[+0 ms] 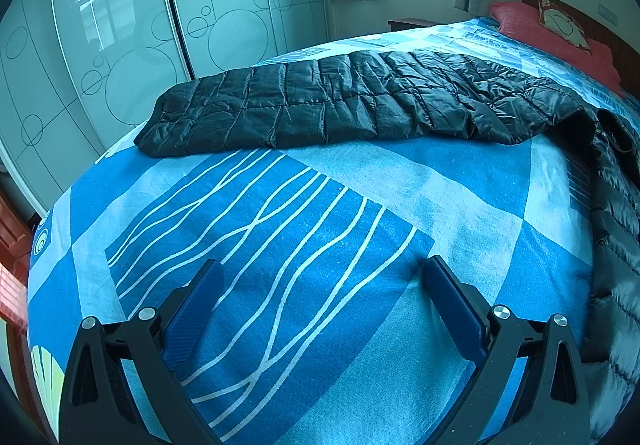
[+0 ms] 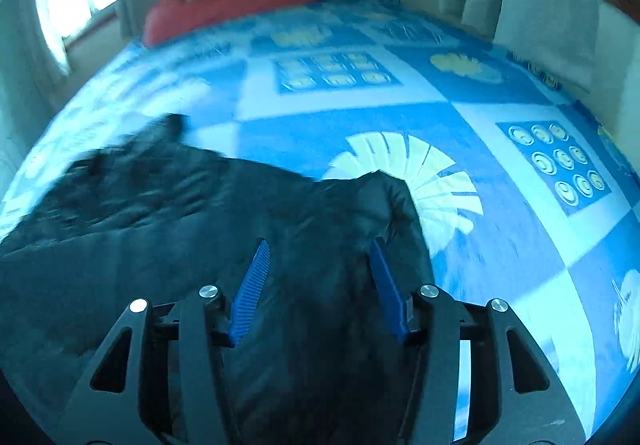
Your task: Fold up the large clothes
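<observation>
Jacket (image 1: 360,105) on bed (image 1: 280,245), pillow (image 1: 560,41) behind

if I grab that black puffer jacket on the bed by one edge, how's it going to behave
The black puffer jacket probably goes floppy: it already drapes and creases over the bedspread. Its thin quilted panels suggest it's light for its size. The shiny shell may be slippery between the pads.

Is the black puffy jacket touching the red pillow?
Apart. The left wrist view shows the black jacket lying across the bed, with bare blue bedspread between it and the red pillow.
</observation>
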Action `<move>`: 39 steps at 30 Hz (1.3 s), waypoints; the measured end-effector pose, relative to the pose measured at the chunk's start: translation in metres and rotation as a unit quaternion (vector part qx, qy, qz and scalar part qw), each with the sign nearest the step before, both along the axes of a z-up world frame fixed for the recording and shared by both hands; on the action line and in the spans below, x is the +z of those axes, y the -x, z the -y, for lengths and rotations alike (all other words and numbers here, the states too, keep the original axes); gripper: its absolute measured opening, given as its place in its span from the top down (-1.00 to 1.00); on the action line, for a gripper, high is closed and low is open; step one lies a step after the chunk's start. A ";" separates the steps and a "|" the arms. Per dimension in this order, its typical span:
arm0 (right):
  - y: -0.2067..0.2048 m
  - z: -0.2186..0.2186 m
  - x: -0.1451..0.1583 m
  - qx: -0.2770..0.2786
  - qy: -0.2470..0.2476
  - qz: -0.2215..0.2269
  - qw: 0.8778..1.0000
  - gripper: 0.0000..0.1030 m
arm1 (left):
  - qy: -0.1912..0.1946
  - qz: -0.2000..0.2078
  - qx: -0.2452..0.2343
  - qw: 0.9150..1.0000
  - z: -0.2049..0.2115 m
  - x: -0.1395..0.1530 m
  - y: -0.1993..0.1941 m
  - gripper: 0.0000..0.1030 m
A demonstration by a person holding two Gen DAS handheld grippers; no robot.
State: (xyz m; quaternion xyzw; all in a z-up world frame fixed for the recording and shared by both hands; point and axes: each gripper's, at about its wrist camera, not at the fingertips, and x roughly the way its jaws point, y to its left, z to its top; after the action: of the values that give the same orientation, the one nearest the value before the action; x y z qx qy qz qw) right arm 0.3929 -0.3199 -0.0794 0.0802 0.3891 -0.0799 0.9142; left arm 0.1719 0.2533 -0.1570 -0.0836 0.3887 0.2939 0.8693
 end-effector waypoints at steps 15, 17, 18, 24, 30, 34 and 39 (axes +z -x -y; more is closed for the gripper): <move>0.063 -0.060 -0.039 0.043 0.036 -0.024 0.998 -0.54 | -0.001 -0.001 0.000 1.000 0.000 0.000 0.000 -0.93; 0.064 -0.059 -0.042 0.044 0.031 -0.022 0.998 -0.57 | -0.001 -0.001 0.000 1.000 0.000 0.000 0.000 -0.93; 0.064 -0.058 -0.043 0.044 0.029 -0.022 0.998 -0.57 | 0.000 -0.002 0.000 1.000 0.000 0.000 0.000 -0.93; 0.064 -0.060 -0.046 0.049 0.033 -0.022 0.998 -0.63 | 0.023 -0.014 -0.003 1.000 -0.005 0.002 -0.004 -0.93; 0.064 -0.061 -0.046 0.049 0.038 -0.020 0.998 -0.63 | 0.065 -0.007 -0.014 0.998 -0.014 0.007 -0.001 -0.93; 0.064 -0.061 -0.046 0.049 0.041 -0.021 0.998 -0.63 | 0.075 -0.009 -0.037 0.996 -0.019 0.015 0.006 -0.93; 0.065 -0.062 -0.045 0.049 0.047 -0.022 0.997 -0.64 | 0.101 0.027 -0.007 0.994 -0.061 0.025 0.022 -0.91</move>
State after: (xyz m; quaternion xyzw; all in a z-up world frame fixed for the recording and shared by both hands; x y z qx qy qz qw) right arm 0.3283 -0.2578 -0.1246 0.0158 0.4082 -0.0547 0.9111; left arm 0.1497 0.3146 -0.1316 -0.1761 0.3935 0.2447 0.8685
